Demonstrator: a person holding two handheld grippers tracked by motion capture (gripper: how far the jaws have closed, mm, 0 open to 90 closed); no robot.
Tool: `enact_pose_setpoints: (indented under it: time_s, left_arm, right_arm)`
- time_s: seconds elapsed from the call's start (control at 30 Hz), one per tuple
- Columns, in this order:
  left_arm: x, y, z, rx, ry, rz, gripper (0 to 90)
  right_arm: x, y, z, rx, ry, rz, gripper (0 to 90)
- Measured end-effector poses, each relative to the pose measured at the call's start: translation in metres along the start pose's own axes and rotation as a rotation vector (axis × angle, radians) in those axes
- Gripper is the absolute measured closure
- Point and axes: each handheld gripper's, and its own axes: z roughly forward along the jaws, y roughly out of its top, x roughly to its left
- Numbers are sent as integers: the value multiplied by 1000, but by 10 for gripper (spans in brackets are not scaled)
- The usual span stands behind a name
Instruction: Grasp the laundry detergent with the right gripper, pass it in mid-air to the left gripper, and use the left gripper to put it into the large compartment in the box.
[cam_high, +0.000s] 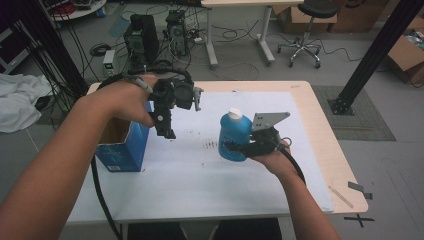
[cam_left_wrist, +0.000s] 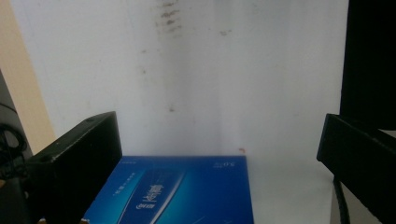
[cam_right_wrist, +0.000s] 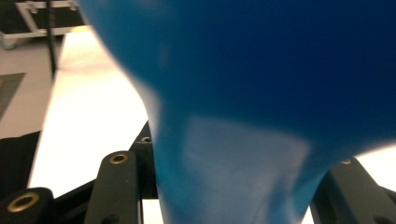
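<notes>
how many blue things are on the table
2. A blue carton stands open-topped at the table's left edge, below the left tool. A blue bottle with a white cap sits mid-table, clamped in the right tool.

Even indoor light, blown-out white table cover (cam_right_wrist: 93, 116), close blue bottle (cam_right_wrist: 261, 93) blurred, soft grainy detail

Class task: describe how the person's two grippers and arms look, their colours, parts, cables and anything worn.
Both grippers are black. The left gripper has blocky jaws and a black cable. The right gripper carries a grey three-cornered plate dotted with holes. Both forearms are bare, without sleeves.
</notes>
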Motion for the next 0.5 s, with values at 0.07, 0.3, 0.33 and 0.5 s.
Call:
enact_pose_setpoints:
  time_s: [0.07, 0.3, 0.33, 0.5]
  left_arm:
    - [-3, 3, 1, 2, -3, 9, 3]
    - [-12, 18, 4, 24, -16, 38, 3]
    - [-12, 18, 4, 24, -16, 38, 3]
    - [-15, 24, 5, 19, -23, 48, 3]
  right_arm:
    - [5, 3, 5, 5, 26, -17, 466]
    - [15, 5, 21, 25, 113, -46, 465]
    - [15, 5, 21, 25, 113, -46, 465]
    - [24, 6, 35, 36, 158, -58, 465]
